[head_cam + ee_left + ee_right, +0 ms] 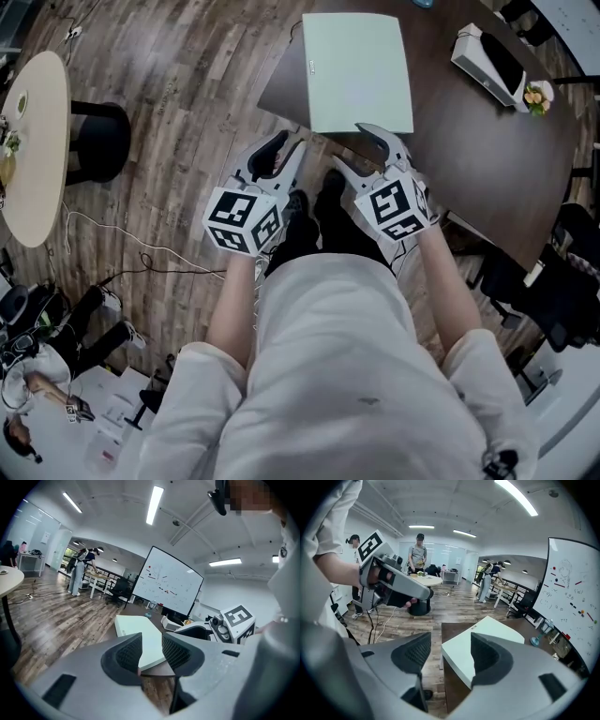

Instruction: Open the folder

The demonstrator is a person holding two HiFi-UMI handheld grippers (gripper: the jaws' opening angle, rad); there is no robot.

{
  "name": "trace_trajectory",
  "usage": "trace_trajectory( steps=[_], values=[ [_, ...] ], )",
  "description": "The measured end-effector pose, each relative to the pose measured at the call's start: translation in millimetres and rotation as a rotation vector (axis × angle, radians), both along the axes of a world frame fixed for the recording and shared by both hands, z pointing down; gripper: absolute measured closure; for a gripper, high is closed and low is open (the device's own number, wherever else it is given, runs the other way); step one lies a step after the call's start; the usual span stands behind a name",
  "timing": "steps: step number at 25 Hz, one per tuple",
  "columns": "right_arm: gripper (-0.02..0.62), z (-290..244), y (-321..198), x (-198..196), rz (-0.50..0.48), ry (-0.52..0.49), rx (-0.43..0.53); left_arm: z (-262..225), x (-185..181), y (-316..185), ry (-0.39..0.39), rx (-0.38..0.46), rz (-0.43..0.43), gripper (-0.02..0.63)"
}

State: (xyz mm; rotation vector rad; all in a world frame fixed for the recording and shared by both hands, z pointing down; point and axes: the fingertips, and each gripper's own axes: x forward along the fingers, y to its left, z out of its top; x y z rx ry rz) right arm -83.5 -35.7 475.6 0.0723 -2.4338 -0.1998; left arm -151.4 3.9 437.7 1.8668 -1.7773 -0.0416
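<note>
Wood-plank floor [178, 84] fills the left side of the head view, and a dark brown bench [469, 141] reaches in from the far right. On the near left part of the bench lies the pale green folder [358, 70], flat and closed, with its near edge close to the bench's near edge. A white device [487, 64] sits well apart from it, at the far right of the bench. Off to the left a pale round table [37, 141] stands on the floor, with cables trailing nearby.

The person holds both tools just short of the folder's near edge. The left gripper [284, 150] hovers over the floor, to the near left of the folder and beside the bench corner. Its jaws stand apart with nothing between them, and the left gripper view shows the folder past the gap. The right gripper [349, 143] is at the folder's near right corner. Its jaws are also apart, wider than the left pair, and clamp nothing. In the right gripper view the folder's corner shows through the gap, though whether a jaw touches it cannot be told. A whiteboard [168, 585] stands beyond the bench.
</note>
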Motion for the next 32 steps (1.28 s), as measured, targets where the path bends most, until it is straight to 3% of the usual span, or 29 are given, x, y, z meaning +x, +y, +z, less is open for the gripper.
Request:
trace_trajectory(
  steps=[17, 28, 32],
  values=[
    [0.330, 49.8, -28.7, -9.1, -0.231, 0.078, 0.091, 31.3, 1.9, -33.4, 0.012, -0.066, -0.114, 0.482],
    [0.325, 68.3, -27.5, -10.1, -0.266, 0.110, 0.103, 53.3, -1.9, -32.9, 0.078, -0.094, -0.136, 0.482],
    [0.327, 75.5, -29.2, -11.0, -0.254, 0.116, 0.091, 71.8, -3.3, -38.2, 0.104, -0.111, -0.107, 0.482]
  ],
)
